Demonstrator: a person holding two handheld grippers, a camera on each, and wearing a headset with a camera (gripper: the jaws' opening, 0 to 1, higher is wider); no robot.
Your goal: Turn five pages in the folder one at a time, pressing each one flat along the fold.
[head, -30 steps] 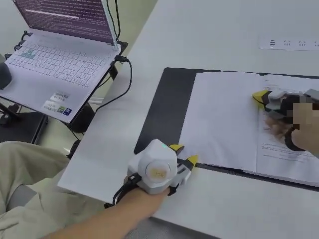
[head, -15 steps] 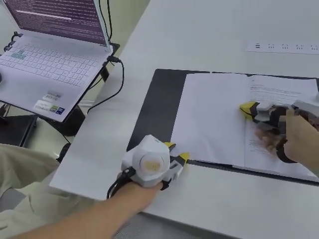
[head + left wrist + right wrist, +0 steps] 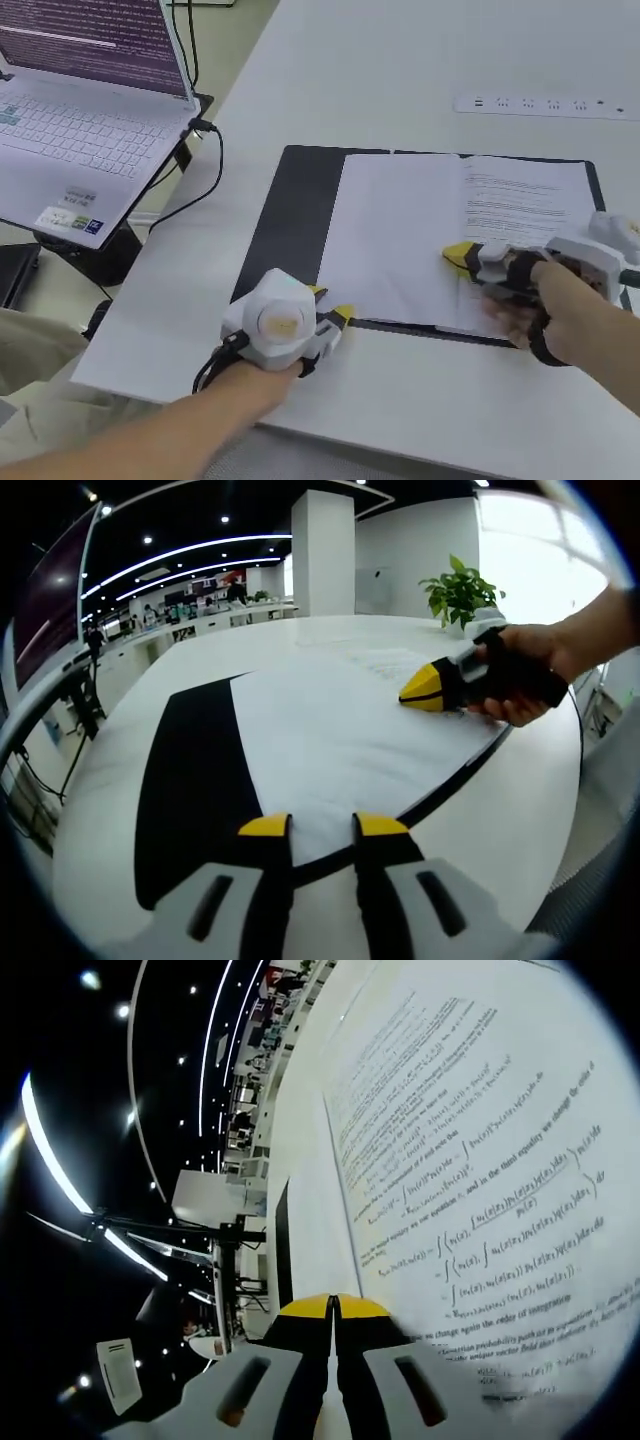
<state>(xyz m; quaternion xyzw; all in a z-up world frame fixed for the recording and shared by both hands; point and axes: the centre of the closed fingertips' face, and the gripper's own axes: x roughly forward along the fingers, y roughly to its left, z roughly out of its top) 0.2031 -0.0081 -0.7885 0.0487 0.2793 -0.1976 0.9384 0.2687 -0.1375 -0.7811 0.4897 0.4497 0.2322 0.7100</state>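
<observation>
The black folder (image 3: 290, 210) lies open on the white table. Its left page (image 3: 400, 230) is blank and its right page (image 3: 530, 200) is printed. My right gripper (image 3: 455, 258) is shut, and its yellow tips rest on the paper at the fold, toward the near edge. In the right gripper view the shut jaws (image 3: 333, 1306) sit on the printed page (image 3: 470, 1160). My left gripper (image 3: 330, 305) is open at the folder's near edge, by the blank page's corner. In the left gripper view its jaws (image 3: 322, 826) straddle that edge of the folder (image 3: 190, 770), and the right gripper (image 3: 425, 685) shows beyond.
An open laptop (image 3: 80, 120) stands on a raised stand left of the table, with a cable (image 3: 190, 190) hanging by the table edge. A white power strip (image 3: 545, 105) lies at the far right. A potted plant (image 3: 460, 590) stands in the background.
My right gripper has slid along the fold toward the near edge of the folder. The left gripper has stayed at the near edge. The head camera has shifted.
</observation>
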